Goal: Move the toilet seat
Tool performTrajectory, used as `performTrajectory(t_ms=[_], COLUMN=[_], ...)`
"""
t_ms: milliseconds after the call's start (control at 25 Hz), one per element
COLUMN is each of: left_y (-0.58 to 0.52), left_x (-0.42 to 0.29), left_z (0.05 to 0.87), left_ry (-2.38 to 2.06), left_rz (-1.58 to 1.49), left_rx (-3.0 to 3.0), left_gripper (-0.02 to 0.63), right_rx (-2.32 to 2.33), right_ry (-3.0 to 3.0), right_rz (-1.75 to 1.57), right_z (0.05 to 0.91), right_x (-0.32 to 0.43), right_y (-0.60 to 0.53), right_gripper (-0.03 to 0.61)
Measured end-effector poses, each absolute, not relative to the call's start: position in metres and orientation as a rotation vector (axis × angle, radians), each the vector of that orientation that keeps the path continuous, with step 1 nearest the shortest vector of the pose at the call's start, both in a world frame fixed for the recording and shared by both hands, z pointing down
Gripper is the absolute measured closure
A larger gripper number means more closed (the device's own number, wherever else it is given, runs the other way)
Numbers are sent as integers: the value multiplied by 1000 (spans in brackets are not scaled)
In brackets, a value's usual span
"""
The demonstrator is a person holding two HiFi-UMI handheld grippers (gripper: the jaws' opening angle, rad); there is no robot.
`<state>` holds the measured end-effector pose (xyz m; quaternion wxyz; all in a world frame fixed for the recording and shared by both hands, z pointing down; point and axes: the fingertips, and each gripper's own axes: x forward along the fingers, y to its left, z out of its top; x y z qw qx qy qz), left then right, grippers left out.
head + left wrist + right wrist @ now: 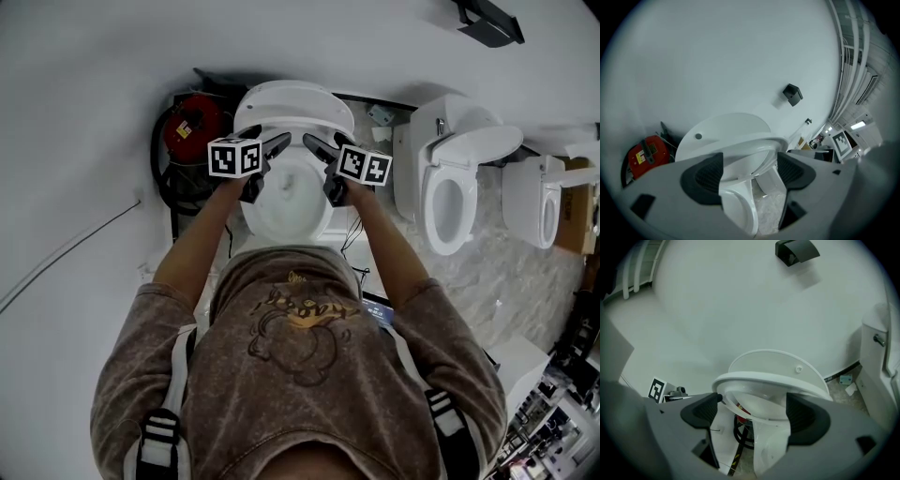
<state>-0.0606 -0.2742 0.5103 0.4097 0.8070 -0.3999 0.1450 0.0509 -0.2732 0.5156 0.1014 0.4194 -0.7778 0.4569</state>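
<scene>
A white toilet (pixel 291 208) stands against the wall in front of me, its lid (pixel 293 103) leaning back. The seat (pixel 754 143) is part-raised and tilted in front of the lid (pixel 726 129). My left gripper (pixel 270 167) reaches in from the bowl's left with its jaws wide apart. In its own view the seat's front rim lies across the gap at the left gripper's (pixel 750 171) fingertips. My right gripper (pixel 321 169) mirrors it from the right, also open. There the seat (pixel 764 379) spans the right gripper's (pixel 752 411) gap, and the left fingertip (pixel 715 401) meets the rim.
A red canister (pixel 192 131) ringed by black hose sits left of the toilet. Two more white toilets (pixel 459 178) (pixel 544 202) stand to the right. A black box (pixel 487 23) is mounted on the wall. Cables trail over the floor near the toilet base.
</scene>
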Motion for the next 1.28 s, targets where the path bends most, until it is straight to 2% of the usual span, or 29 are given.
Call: performTrajectory(t_ms=[640, 1280], left_y=[-254, -204], left_x=[-61, -61], left_z=[469, 360], left_ry=[-1001, -1043], left_rz=[305, 198], left_rx=[2122, 2347], left_gripper=[245, 245], right_rx=[1217, 1246], right_ry=[-2374, -2563], right_rz=[1301, 998], right_z=[486, 382], right_x=[42, 62], right_y=[-251, -191], right_gripper=[124, 124])
